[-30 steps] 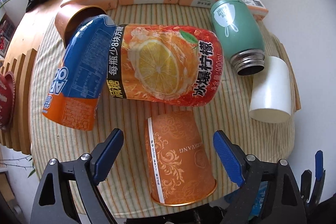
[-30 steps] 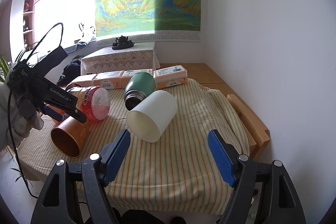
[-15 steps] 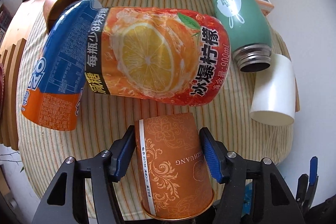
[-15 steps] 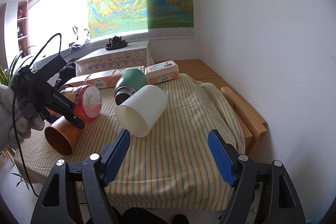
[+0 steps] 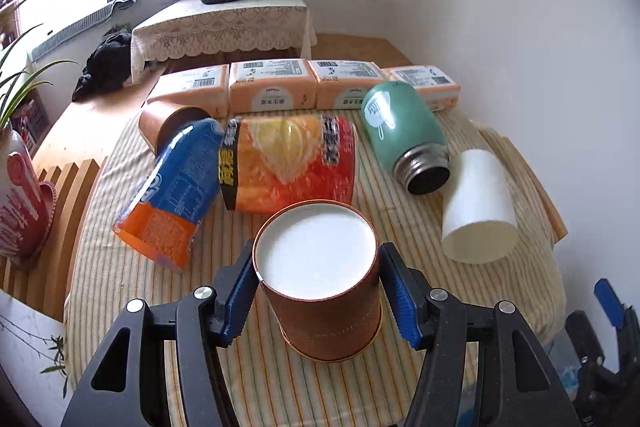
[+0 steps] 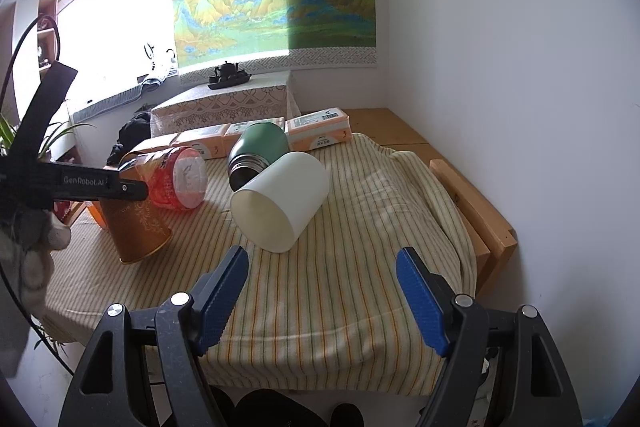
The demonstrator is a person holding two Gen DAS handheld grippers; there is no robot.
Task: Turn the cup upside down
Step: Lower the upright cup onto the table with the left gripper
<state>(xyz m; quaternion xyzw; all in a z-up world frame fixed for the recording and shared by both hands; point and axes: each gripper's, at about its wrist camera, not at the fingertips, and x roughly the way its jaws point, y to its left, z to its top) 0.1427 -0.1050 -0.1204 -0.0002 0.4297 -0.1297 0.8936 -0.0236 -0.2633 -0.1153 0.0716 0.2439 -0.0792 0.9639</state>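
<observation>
Left gripper (image 5: 318, 291) has the orange cup (image 5: 320, 283) clamped, mouth down; right gripper (image 6: 322, 297) waits wide.

From my left wrist view, the blue jaws press both sides of the cup, its white base facing up and its rim tilted just over the striped cloth (image 5: 304, 383) at the near edge of the worktop. In my right wrist view the left tool reaches in level from the left, a gloved hand (image 6: 30, 243) behind it. My right jaws hang spread, nothing between them, near the lying white cup (image 6: 282, 201).
</observation>
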